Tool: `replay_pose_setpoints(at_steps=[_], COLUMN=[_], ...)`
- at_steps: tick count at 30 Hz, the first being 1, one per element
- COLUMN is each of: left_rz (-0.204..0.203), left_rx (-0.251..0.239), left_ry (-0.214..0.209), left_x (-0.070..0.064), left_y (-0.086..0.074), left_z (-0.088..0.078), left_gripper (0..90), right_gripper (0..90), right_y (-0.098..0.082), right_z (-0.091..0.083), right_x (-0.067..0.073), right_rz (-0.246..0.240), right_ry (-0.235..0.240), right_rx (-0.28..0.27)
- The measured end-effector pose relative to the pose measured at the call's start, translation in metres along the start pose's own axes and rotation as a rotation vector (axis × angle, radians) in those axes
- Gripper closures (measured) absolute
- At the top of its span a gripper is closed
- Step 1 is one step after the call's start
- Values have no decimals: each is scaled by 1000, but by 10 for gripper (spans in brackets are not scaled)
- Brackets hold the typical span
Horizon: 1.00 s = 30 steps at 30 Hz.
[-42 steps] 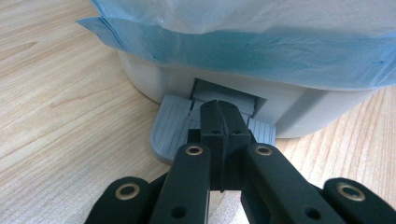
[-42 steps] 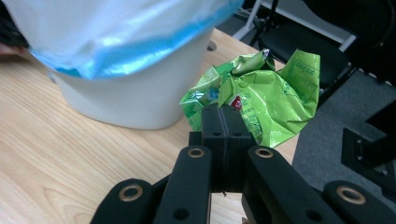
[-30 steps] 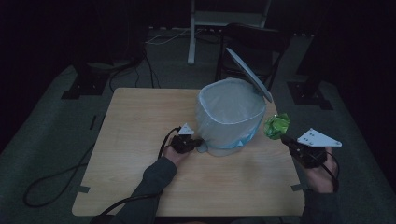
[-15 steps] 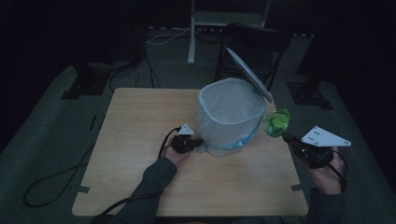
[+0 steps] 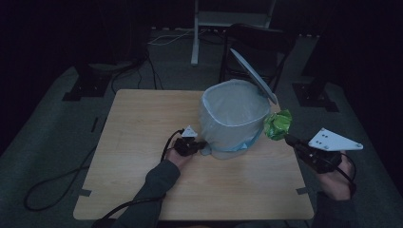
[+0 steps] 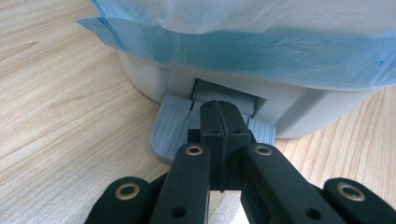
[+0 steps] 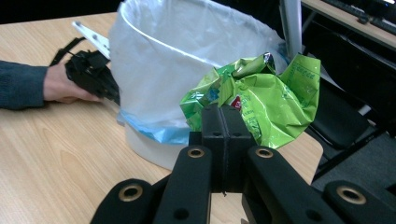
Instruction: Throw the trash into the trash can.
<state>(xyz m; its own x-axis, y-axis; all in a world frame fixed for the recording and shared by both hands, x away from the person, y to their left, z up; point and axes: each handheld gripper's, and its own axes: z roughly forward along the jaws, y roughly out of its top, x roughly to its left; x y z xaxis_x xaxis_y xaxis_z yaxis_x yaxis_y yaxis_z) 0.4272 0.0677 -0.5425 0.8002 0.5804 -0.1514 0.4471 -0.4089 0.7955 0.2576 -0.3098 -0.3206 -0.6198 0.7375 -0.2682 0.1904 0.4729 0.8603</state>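
The crumpled green snack wrapper is a glossy foil-lined bag, bright lime on the outside, with a patch of red and white print and some blue marks near its creased middle, and a sliver of silver lining showing at the top fold. The right gripper has its jaws closed on the wrapper's lower edge and holds it in the air just beside the rim of the pedal bin, on the side away from the other hand. In the high view the wrapper hangs off the tabletop's right part, next to the bin's wall and below its raised lid, with the right gripper reaching in from the lower right.

The bin is pale grey, lined with a translucent white-and-blue bag whose blue hem folds down over the outside. The left gripper has its jaws shut with nothing between them, and their tips rest on the grey ribbed foot pedal at the bin's base; in the high view it sits low against the bin's left side.

The high view is very dim, so the wrapper's print cannot be read there. The bin's inside is veiled by the liner. The pedal's middle is covered by the left gripper's tips.
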Motion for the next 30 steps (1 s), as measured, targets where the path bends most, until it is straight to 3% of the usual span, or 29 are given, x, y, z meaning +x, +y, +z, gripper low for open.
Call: replay_pose_setpoints(at_steps=[9,19,30], left_rz=[-2,-3,-2], left_rx=[0,0,0], left_ry=[-1,-2,-1], left_x=[0,0,0], left_y=[0,0,0], left_z=[0,0,0], left_gripper=[900,900,900], right_gripper=[900,900,900], right_y=[12,20,30], right_z=[-11,-24,-20], right_x=[6,15,23], right_rz=[-30,-34,-32], right_ry=[8,89,181], right_rx=[-15,-65,-118])
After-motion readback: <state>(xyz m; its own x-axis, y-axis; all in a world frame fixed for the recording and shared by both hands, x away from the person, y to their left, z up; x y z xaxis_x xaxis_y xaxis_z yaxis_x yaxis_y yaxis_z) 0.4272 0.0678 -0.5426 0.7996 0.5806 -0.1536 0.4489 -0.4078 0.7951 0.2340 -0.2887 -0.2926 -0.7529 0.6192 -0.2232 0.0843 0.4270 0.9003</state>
